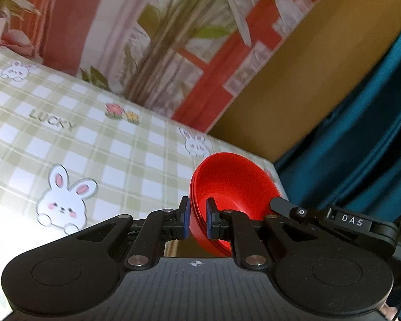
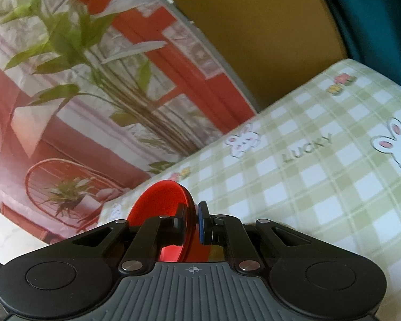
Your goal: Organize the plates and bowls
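Note:
In the left wrist view my left gripper (image 1: 197,220) is shut on the rim of a stack of red bowls (image 1: 232,184), held tilted on edge above the checked tablecloth (image 1: 93,144). The right gripper's arm (image 1: 334,219) reaches in at the right, beside the bowls. In the right wrist view my right gripper (image 2: 192,224) is shut on the edge of a red plate (image 2: 160,200), held upright on edge above the tablecloth (image 2: 307,187).
The table has a green and white checked cloth with rabbits and the word LUCKY. Behind it is a wall picture with plants and red frames (image 1: 173,40), a brown panel (image 1: 294,80) and a teal curtain (image 1: 374,133).

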A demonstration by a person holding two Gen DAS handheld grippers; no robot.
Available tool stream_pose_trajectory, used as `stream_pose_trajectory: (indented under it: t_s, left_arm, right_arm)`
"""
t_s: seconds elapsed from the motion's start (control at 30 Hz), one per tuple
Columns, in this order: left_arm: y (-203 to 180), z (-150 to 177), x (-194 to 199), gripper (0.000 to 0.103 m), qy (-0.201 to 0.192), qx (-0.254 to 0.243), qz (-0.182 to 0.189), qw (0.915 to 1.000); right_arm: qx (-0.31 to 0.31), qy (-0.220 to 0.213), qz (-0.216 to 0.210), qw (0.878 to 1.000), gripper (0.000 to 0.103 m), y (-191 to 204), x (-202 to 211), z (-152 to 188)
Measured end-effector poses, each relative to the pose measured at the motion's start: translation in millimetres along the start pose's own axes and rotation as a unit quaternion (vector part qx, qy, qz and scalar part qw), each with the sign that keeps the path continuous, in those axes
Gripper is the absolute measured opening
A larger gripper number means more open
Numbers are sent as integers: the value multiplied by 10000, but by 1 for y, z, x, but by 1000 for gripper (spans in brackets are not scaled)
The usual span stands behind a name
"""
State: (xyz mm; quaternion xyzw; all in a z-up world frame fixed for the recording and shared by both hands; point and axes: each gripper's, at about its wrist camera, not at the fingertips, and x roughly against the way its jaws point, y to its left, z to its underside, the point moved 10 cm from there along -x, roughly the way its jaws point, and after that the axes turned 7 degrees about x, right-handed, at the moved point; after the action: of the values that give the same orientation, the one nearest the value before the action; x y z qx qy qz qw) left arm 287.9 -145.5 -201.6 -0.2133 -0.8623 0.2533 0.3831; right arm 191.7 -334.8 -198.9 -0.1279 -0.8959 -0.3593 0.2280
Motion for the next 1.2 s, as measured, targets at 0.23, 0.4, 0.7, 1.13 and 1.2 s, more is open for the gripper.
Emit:
stream_pose_trajectory:
  t_s: [0.23, 0.4, 0.7, 1.13, 1.2]
  left_arm:
    - [-1, 26, -23, 14, 501, -197, -35, 9985]
    - [5, 40, -32, 14, 710, -222, -145, 9971]
    - [11, 45, -40, 14, 761, -255, -263, 9964]
    - [12, 44, -44, 14, 665, -388, -391, 9963]
    - [12, 45, -45, 14, 656, -378, -403, 9963]
  right_arm:
    - [-113, 112, 228, 9996, 10, -28, 4, 16]
    - [-157, 246, 331, 9990, 10, -40, -1, 28]
    - [-164, 305, 334, 9988, 10, -43, -10, 32]
    - [-204, 440, 331, 9983, 10, -47, -23, 40]
    - [-218, 468, 347, 9981, 10, -49, -24, 41]
